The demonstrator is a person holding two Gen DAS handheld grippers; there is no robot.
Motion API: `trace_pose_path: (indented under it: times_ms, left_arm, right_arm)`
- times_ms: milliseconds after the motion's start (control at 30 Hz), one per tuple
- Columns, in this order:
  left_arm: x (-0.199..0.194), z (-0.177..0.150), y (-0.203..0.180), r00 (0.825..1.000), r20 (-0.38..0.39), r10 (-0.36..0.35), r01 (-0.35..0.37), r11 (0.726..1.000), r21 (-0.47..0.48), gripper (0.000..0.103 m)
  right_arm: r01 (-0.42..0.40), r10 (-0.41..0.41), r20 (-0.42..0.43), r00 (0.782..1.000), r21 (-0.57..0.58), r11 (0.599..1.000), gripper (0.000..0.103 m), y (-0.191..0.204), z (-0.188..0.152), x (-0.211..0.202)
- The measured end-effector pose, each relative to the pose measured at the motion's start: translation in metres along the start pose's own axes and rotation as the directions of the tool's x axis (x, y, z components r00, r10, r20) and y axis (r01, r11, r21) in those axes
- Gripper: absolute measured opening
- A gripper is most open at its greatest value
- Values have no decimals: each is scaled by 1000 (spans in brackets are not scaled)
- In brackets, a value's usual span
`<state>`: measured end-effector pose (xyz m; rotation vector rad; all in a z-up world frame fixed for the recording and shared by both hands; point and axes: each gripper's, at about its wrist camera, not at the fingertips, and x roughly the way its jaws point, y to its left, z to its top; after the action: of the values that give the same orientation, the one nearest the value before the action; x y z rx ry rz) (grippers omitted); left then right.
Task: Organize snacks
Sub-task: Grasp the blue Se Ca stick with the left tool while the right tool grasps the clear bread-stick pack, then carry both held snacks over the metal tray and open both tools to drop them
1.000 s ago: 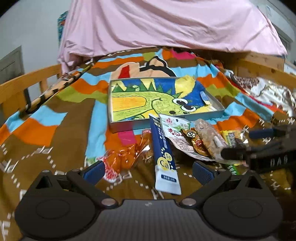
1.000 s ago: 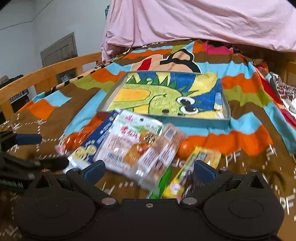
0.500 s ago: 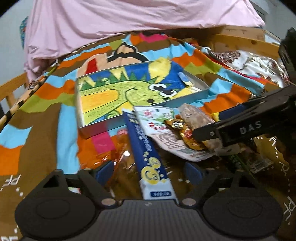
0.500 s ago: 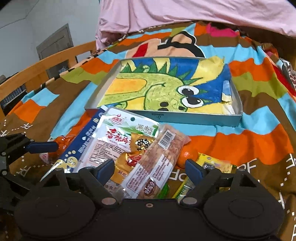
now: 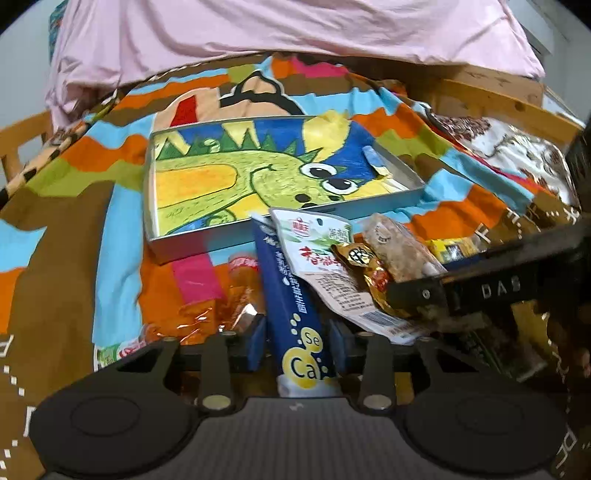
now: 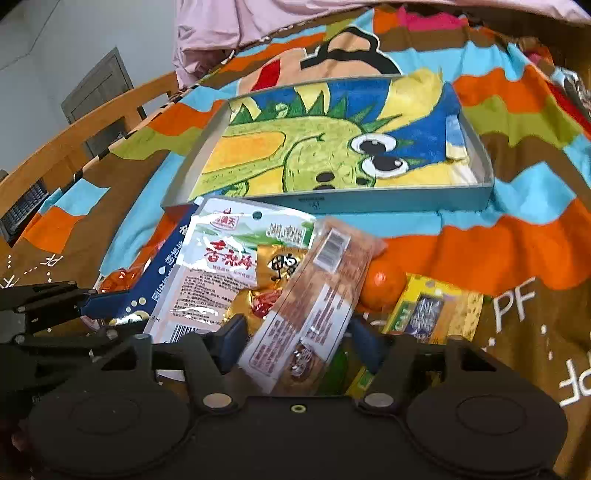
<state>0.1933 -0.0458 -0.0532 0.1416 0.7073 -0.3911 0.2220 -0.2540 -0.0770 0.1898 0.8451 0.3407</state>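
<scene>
Setting: a bed covered by a striped cartoon blanket [image 5: 122, 236], wooden rail at the frame edges, pink bedding [image 5: 280, 26] across the top.
Tray: shallow grey box [image 5: 173, 245] with a green dinosaur drawing on its floor, upper centre in both views, nothing but the drawing in it; the snack heap lies just below its near wall.
Blue tube box [image 5: 291, 302]: long navy carton marked "Se" and "Ca", centre of the left wrist view, near end at the bottom of the frame.
Left tongs [image 5: 297, 343]: blue pads on either side of the blue tube box, jaws having just been closing; the pads sit right against its sides, pinching it.
Brown wrapped bar [image 6: 314, 314]: clear-wrapped, barcode at its far end, lying on top of the heap, lower centre of the right wrist view.
Right tongs [image 6: 297, 341]: jaws having just been closing, pads flanking the brown wrapped bar; whether they press on it I cannot tell.
White-green pouch [image 6: 229, 266]: flat, overlapping the blue tube box, left of the bar.
Gold packet [image 6: 273, 280]: between pouch and bar, partly covered.
Orange round item [image 6: 382, 286]: right of the bar, touching it.
Yellow packet [image 6: 432, 310]: lower right of the heap.
Orange cellophane bag [image 5: 214, 310]: left of the blue tube box.
</scene>
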Motion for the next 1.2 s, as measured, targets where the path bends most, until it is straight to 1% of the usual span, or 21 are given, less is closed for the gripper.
trace_pose_path:
  times_ms: [100,200,267,367,467,567,700,1000,1200]
  left_arm:
    - [1,2,2,1000,-2,-1,1,1000,-25,37]
    - [5,4,0,1000,-4,2,-2,1000,-28,37]
    - [9,5,-3,1000,-13,7,-7,1000,-21,40]
    - [11,4,-8,999,-16,30,-30,1000,9,40]
    - [9,2,-12,998,-17,53,-53,998,41,36]
    - [2,-2,-13,998,-14,68,-67,997,46,33]
    - [-10,-8,-13,997,-11,71,-70,997,35,32]
    - [-45,-24,-13,995,26,93,-93,995,-20,31]
    - [-68,-30,-12,991,94,95,-87,993,-82,31]
  right_arm:
    - [5,-5,6,1000,3,1000,57,1,-1,-1]
    - [-1,1,3,1000,14,1000,57,1,-1,-1]
    - [-4,4,1,1000,20,1000,58,0,-1,1]
    - [-1,1,9,1000,13,1000,58,0,-1,1]
    - [2,-2,21,1000,9,1000,56,1,-3,-2]
    - [-1,1,29,1000,11,1000,54,1,-6,-7]
    - [-9,9,37,999,14,1000,53,2,-13,-16]
    - [2,6,90,996,-93,996,51,21,-30,-40]
    - [13,10,142,990,-164,986,51,34,-39,-57]
